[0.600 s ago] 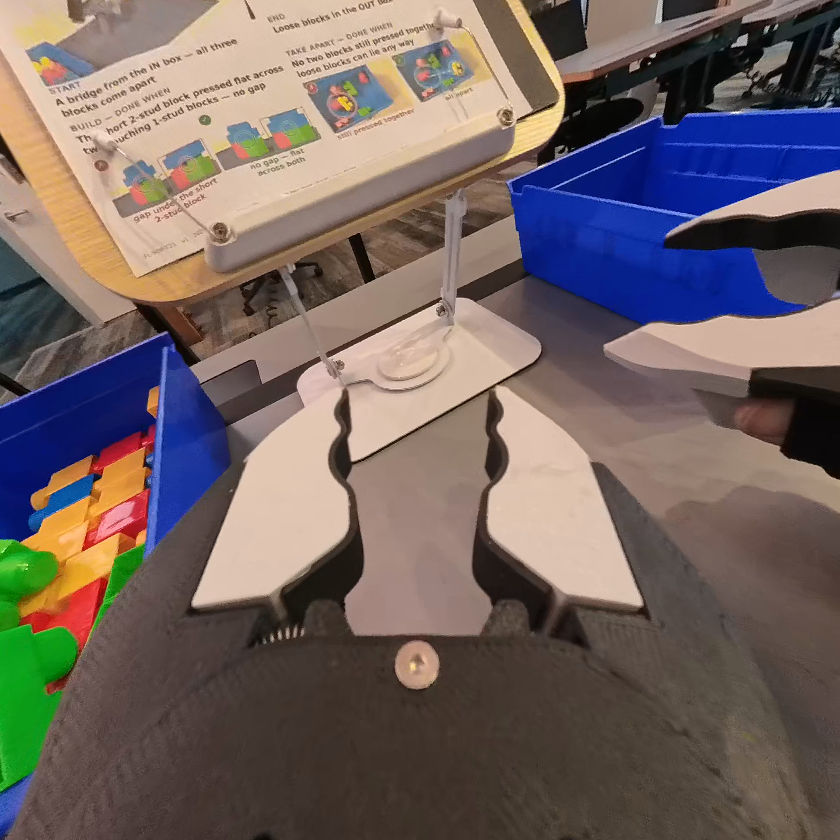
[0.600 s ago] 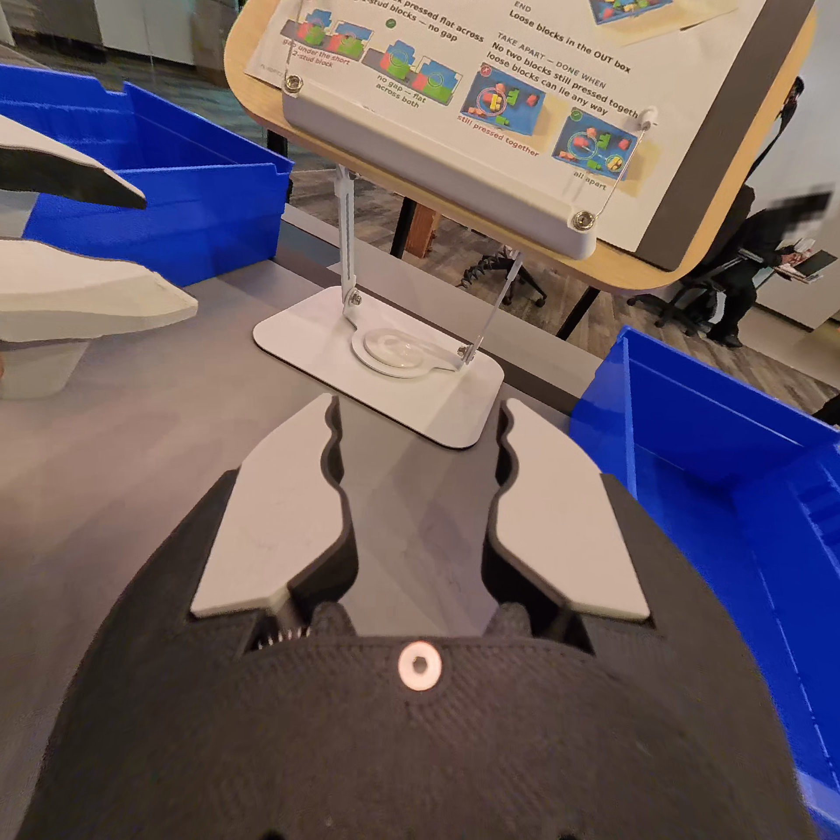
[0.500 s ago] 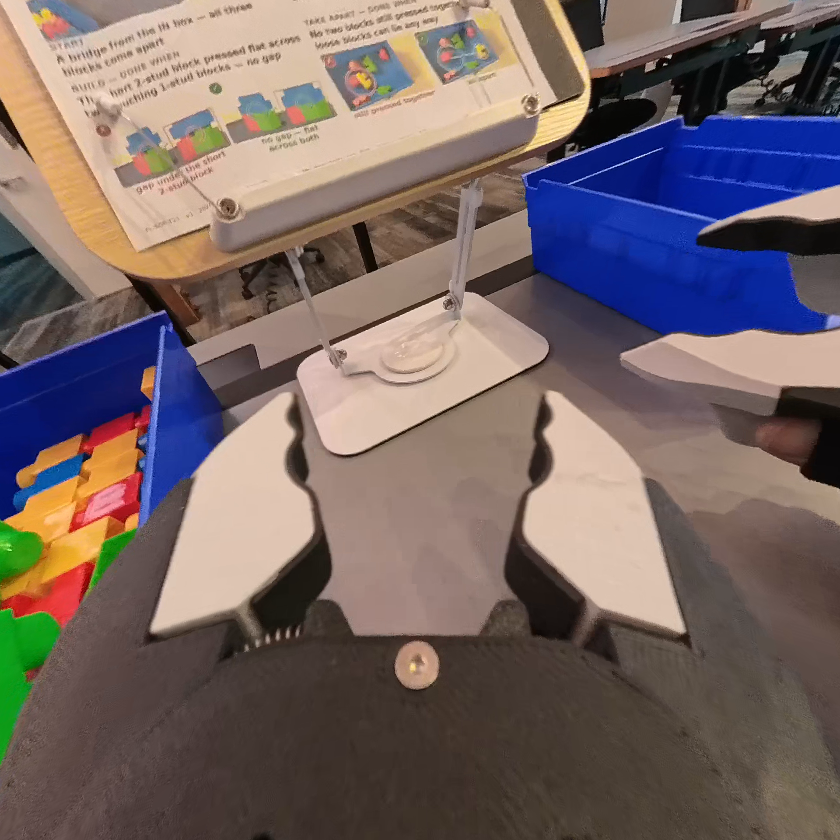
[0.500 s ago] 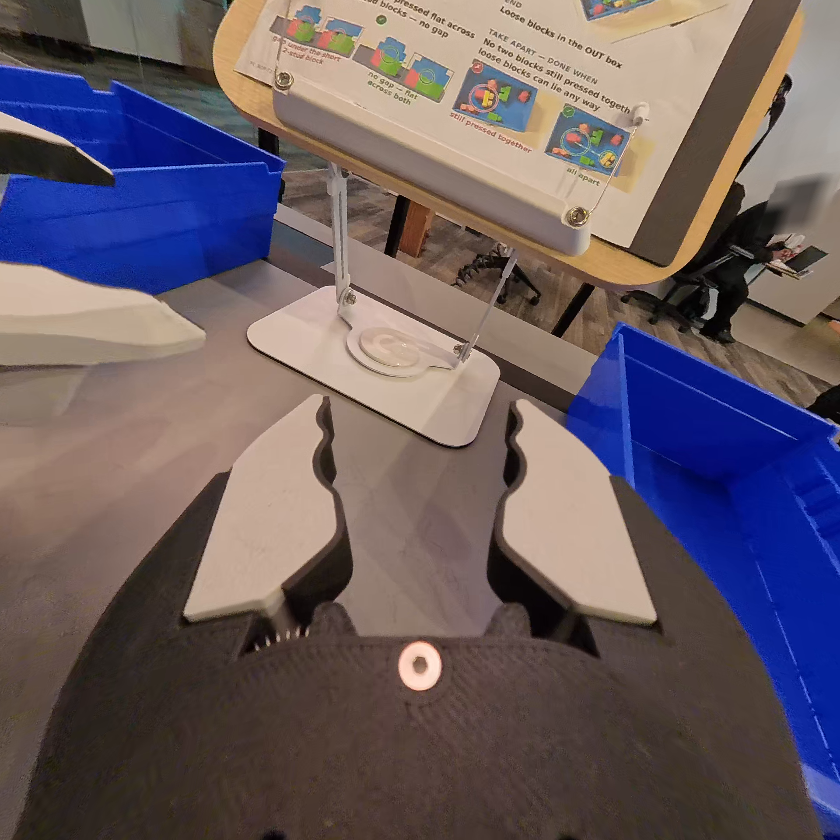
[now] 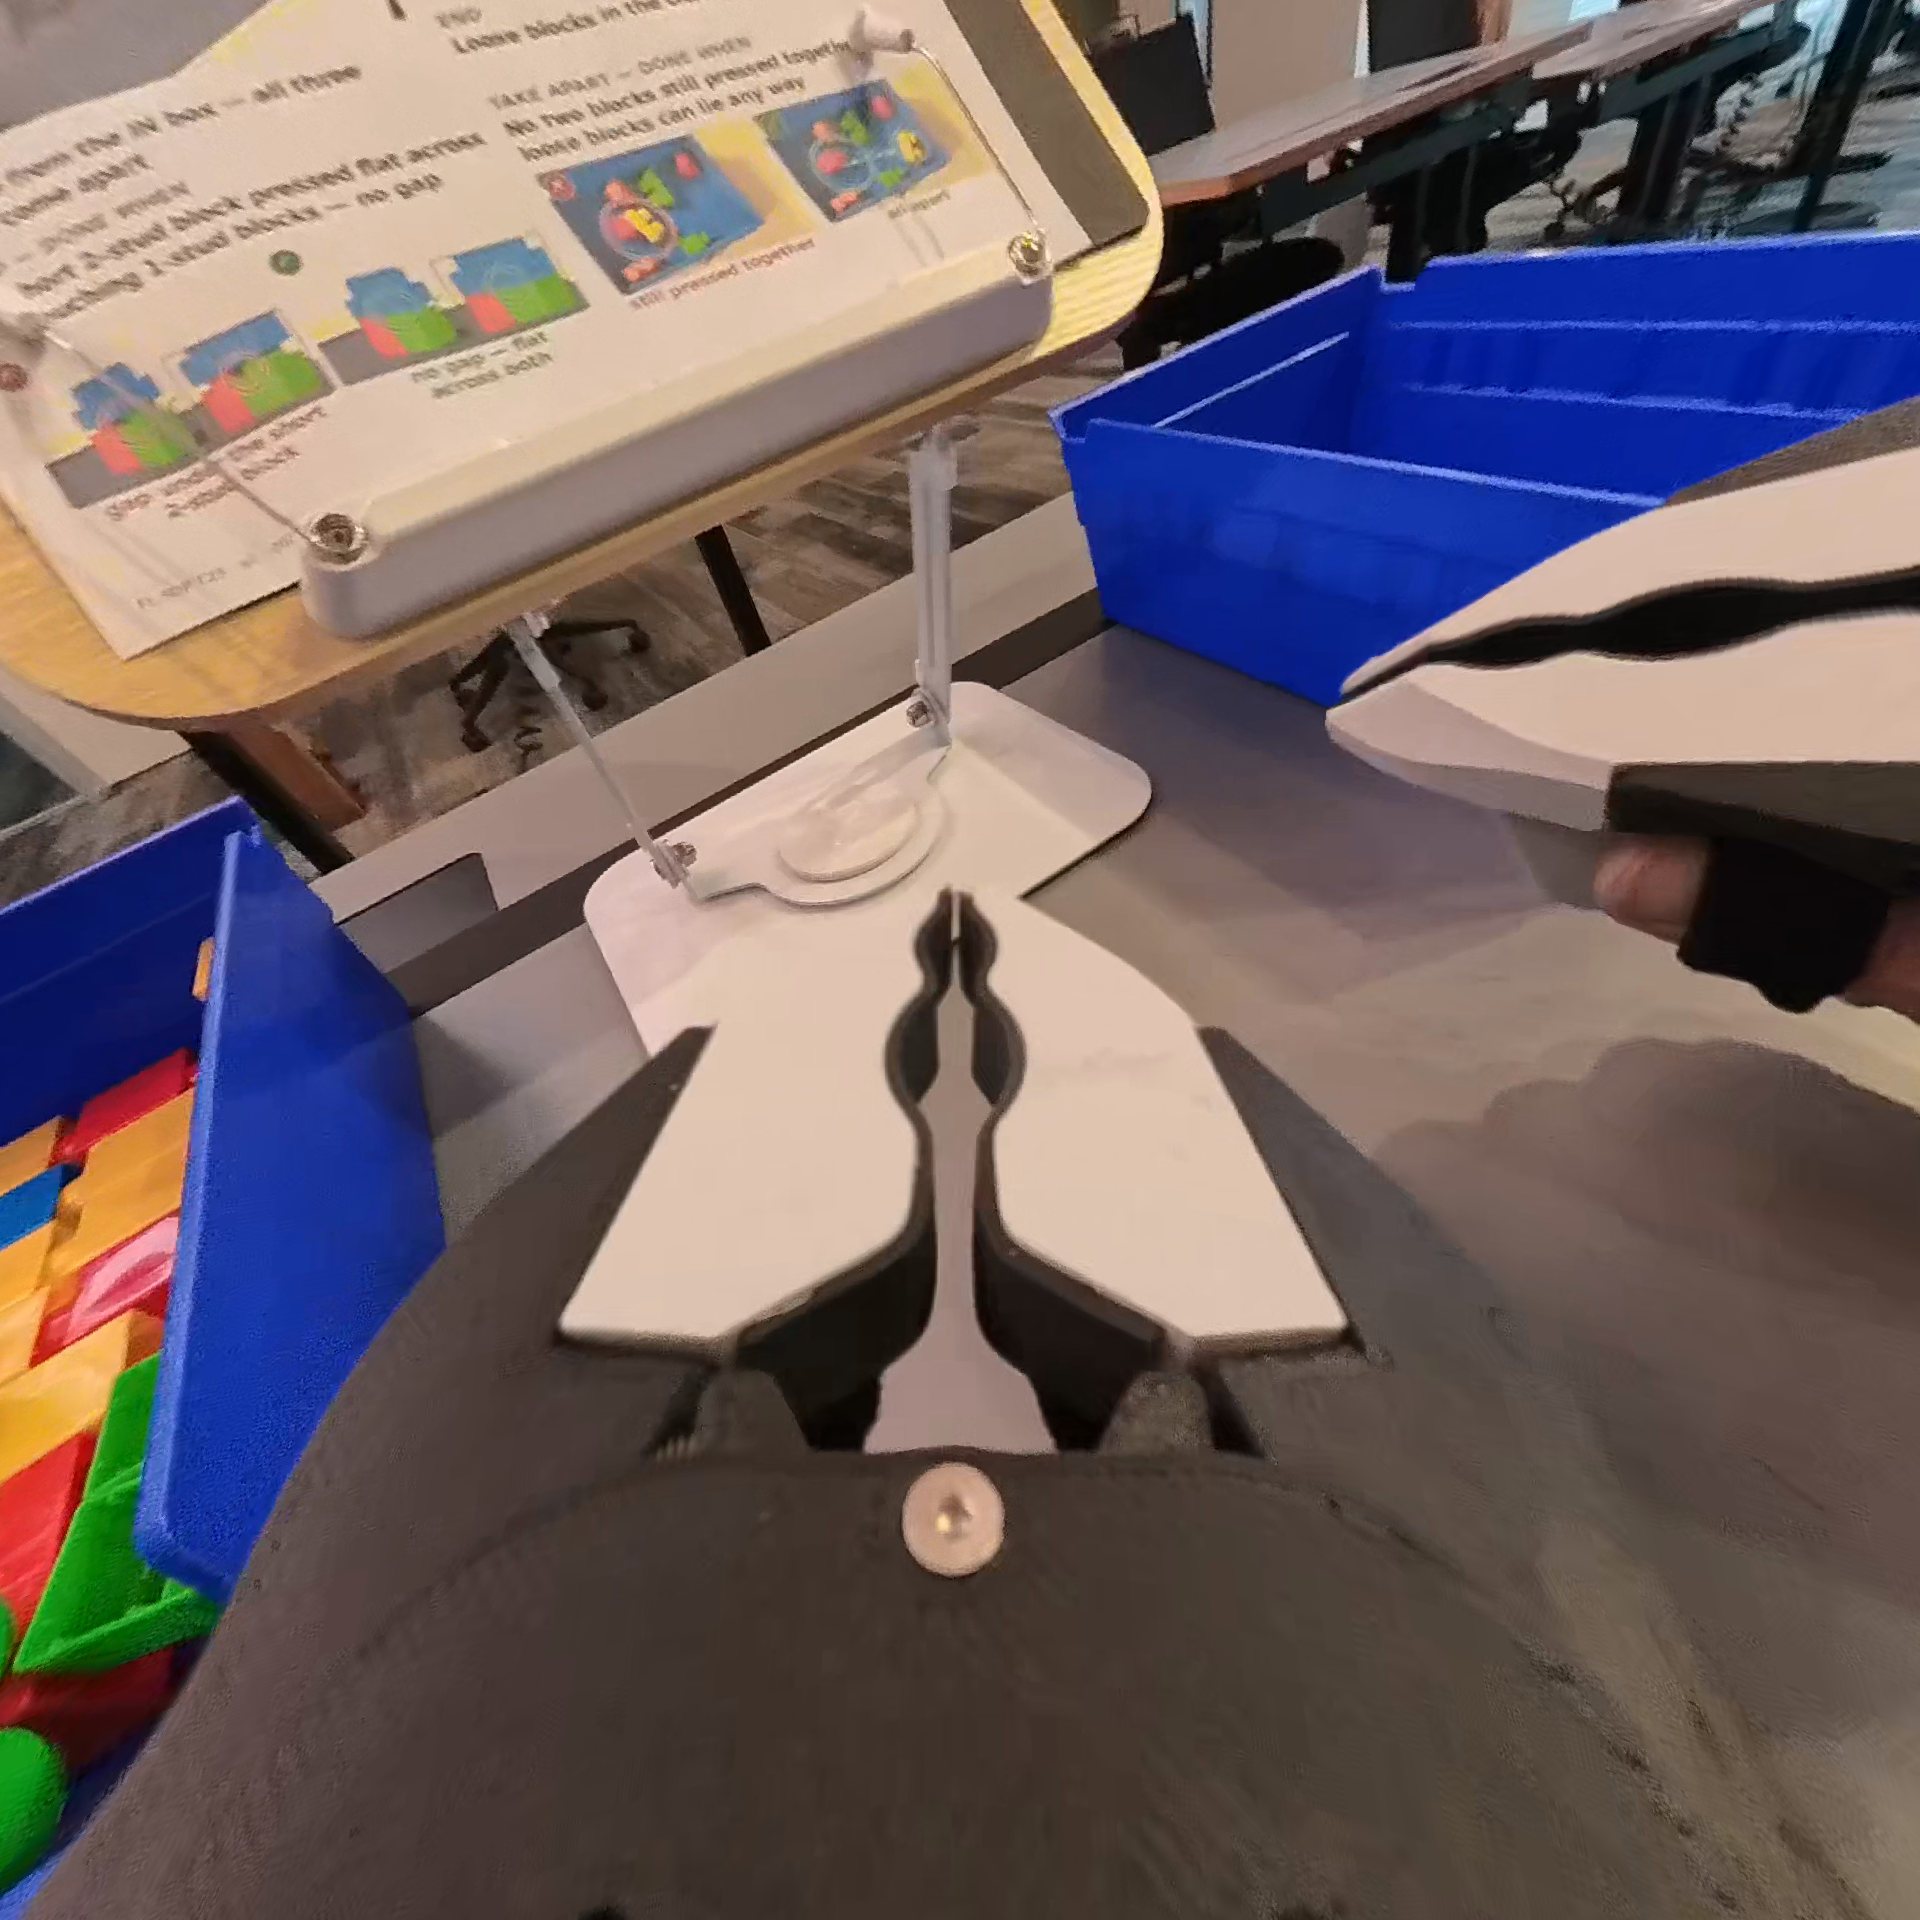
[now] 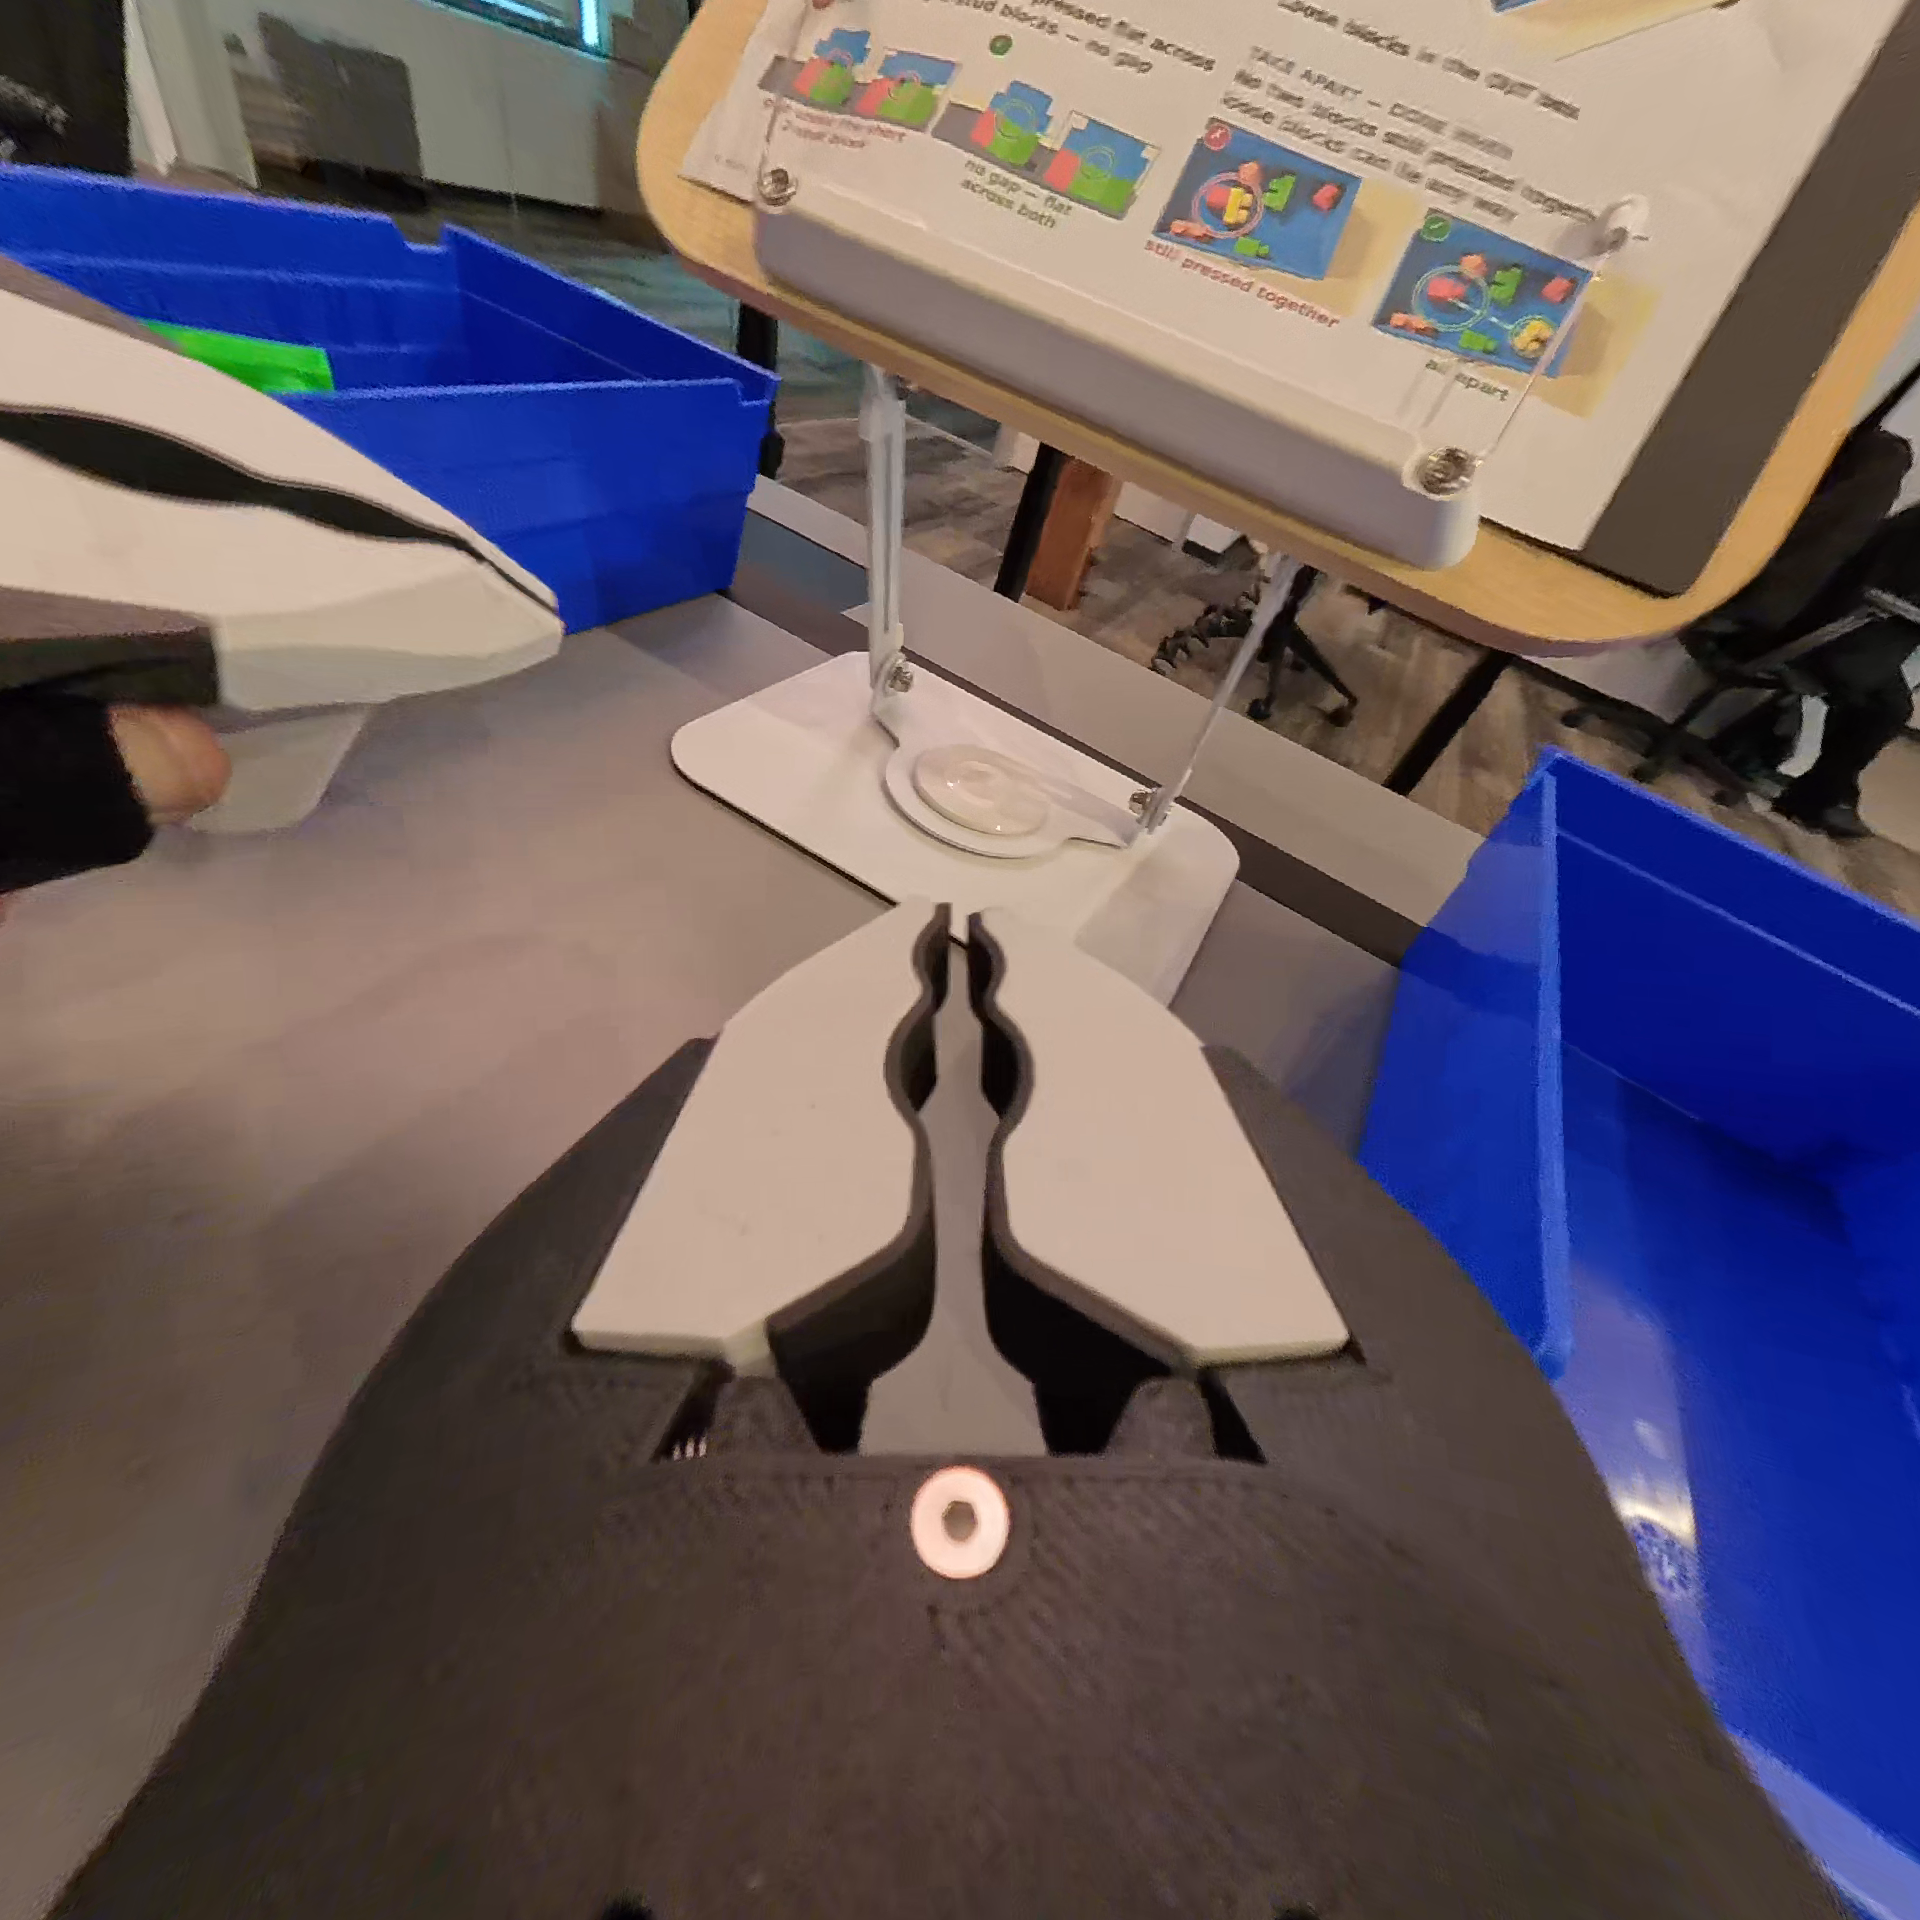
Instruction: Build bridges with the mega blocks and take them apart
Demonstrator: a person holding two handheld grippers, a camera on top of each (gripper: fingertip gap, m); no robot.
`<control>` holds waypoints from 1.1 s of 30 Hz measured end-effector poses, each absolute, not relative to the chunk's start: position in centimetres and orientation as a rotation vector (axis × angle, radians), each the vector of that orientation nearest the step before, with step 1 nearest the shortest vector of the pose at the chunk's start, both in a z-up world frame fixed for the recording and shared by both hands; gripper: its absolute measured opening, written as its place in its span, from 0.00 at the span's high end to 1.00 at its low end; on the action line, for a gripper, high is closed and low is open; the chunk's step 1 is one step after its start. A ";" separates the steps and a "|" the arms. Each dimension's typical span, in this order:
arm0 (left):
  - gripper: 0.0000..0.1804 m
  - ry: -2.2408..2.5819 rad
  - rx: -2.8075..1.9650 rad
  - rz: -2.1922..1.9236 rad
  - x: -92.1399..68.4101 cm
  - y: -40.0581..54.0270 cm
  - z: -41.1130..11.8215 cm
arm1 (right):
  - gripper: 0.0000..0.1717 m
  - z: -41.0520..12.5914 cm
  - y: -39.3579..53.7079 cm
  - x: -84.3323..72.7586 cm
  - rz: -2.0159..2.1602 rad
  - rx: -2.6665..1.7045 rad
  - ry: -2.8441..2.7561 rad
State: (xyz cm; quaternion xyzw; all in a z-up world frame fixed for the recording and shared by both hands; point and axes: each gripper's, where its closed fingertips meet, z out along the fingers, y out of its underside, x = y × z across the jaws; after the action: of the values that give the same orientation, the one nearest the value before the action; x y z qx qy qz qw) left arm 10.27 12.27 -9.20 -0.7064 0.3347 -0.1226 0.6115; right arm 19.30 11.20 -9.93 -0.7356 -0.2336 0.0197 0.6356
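My left gripper (image 5: 952, 909) is shut with nothing between its pads, hovering over the grey table (image 5: 1403, 997). It also shows at the left of the right wrist view (image 6: 540, 613). My right gripper (image 6: 958, 920) is shut, its tips nearly touching with nothing between them. It also shows at the right of the left wrist view (image 5: 1351, 707), held by a gloved hand (image 5: 1756, 925). Several red, yellow, green and blue mega blocks (image 5: 83, 1247) lie in the blue bin (image 5: 281, 1143) at the left.
A white stand base (image 5: 1039, 790) carries a tilted instruction sheet (image 5: 468, 239) at the table's back. A second blue bin (image 5: 1455, 488) sits at the right; it also shows in the right wrist view (image 6: 1714, 1091). A person sits far behind (image 6: 1860, 665). Across from one pair of fingers to the other is roughly 10 cm.
Both grippers went from wide open to shut, their pads coming together on air. Both views shifted slightly.
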 end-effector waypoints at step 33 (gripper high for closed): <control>0.55 0.760 -1.612 -0.077 7.3 15.0 -9.8 | 0.66 -10.3 11.4 18.5 0.035 -1.623 -0.564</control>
State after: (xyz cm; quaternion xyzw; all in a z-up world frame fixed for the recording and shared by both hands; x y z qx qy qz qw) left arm 7.28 14.99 -9.78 -0.7032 0.3316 -0.0338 0.6280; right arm 18.50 11.38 -10.27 -0.7153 -0.2487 0.0153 0.6529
